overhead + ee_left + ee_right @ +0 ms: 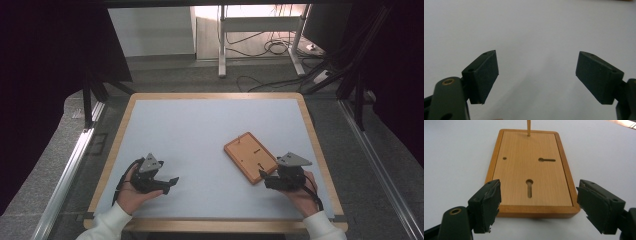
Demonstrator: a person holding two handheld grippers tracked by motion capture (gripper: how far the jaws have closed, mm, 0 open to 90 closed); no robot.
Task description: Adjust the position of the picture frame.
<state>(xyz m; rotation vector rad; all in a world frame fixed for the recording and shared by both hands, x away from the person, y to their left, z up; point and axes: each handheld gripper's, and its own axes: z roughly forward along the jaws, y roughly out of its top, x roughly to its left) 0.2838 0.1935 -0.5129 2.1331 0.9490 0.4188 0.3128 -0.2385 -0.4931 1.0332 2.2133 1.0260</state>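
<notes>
1. Grey floor and loose cables lie beyond the far edge of the table (pixel 150 210), whose pale mat sits in a wooden rim.
2. On the mat near the right edge lies the wooden board (pixel 532 172), a shallow rimmed tray, skewed to the table's edges. It carries one round hole, two keyhole slots and a thin upright peg (pixel 528 127) at its far end; nothing else lies in it.
3. Right tool (pixel 537 205): jaws wide, straddling the board's near short end, pads not yet pressing. No grip so far.
4. To do this well, I judge the jaws should be centred on that end, level with the rim, then closed squarely so the board does not twist.
5. Left tool (pixel 536 75) hovers wide and empty near the left edge, well apart.
</notes>
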